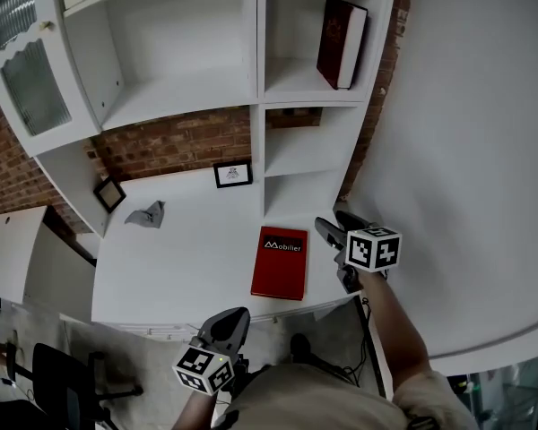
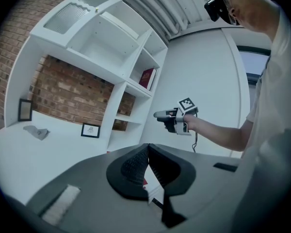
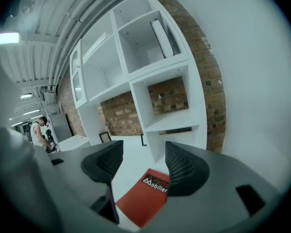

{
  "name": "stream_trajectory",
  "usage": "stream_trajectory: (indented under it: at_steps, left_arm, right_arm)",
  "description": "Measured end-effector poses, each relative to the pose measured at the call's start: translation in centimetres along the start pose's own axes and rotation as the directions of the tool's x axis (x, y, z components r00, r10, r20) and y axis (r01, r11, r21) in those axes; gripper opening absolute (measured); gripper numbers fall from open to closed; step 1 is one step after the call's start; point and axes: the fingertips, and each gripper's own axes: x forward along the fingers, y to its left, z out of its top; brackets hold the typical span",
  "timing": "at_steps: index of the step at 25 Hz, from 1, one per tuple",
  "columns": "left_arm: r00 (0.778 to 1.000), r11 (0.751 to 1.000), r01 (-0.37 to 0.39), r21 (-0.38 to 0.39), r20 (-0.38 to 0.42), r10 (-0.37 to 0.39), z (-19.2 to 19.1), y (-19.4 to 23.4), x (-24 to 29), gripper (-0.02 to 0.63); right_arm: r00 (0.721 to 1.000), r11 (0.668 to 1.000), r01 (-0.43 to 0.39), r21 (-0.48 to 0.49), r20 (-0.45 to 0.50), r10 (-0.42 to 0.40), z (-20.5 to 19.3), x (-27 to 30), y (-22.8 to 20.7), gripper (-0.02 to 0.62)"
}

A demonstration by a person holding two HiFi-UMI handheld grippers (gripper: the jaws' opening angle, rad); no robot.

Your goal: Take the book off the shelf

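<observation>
Hanging lowest and nearest the person, the left gripper (image 1: 226, 323) had its fingers pressed together on nothing, well short of the shelving. Past it, a red book (image 1: 281, 262) lay flat on the desk (image 1: 179, 258). Just beside that book's right edge, the right gripper (image 1: 337, 225) was held with its fingers (image 3: 184, 171) spread wide and empty, aimed toward the shelves. Farthest off, the dark red book (image 1: 341, 43) stood on end in the upper right compartment (image 1: 296, 83), close to its right wall, with its long axis near upright. It lay above and beyond the right fingers, so the right hand looked far better placed to reach it.
</observation>
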Motion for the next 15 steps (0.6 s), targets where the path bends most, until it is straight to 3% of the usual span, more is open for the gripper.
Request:
stream_trajectory:
  at_steps: [4, 7, 11, 15]
  left_arm:
    - [0.999, 0.999, -0.044, 0.003, 0.013, 0.044, 0.7, 0.6, 0.8, 0.005]
    - [0.997, 0.998, -0.07, 0.006, 0.025, 0.07, 1.4, 0.6, 2.1, 0.005]
    - [0.995, 0.995, -0.092, 0.028, 0.034, 0.091, 2.8, 0.6, 4.3, 0.005]
    - [0.994, 0.993, -0.104, 0.048, 0.027, 0.103, 3.4, 0.7, 5.9, 0.005]
  right_arm:
    - [0.987, 1.0, -0.001, 0.016, 0.161, -0.001, 7.2, -0.5, -1.1, 0.249]
    - [0.954, 0.998, -0.043, 0.048, 0.299, 0.027, 12.3, -1.5, -1.6, 0.249]
    - [0.927, 0.998, -0.042, -0.052, 0.37, 0.058, 18.5, -1.2, -2.1, 0.249]
    - [0.917, 0.985, 0.039, -0.166, 0.398, 0.031, 24.3, 0.0, -3.2, 0.249]
